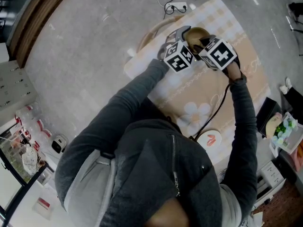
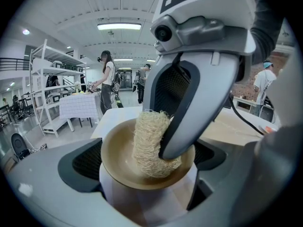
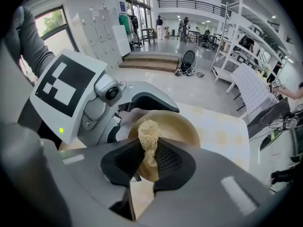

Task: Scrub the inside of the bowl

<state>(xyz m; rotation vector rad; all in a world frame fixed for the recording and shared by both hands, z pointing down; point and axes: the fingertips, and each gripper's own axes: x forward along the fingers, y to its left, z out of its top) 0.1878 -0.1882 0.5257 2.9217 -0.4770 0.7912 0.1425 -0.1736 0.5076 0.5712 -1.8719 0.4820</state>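
Tan round bowl (image 2: pixel 117 161): held between the jaws of the left gripper (image 2: pixel 147 173), above the beige cloth-covered surface (image 1: pixel 246 74). Pale fibrous scrubber (image 2: pixel 149 141): pinched narrow in the right gripper (image 3: pixel 149 157), pressed inside the bowl.

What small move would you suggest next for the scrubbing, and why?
I would probably sweep the right hand-held gripper sideways, dragging the scrubber around the inside of the bowl. The scrubber is clamped in its jaws and presses into the bowl, which the left hand-held gripper grips.
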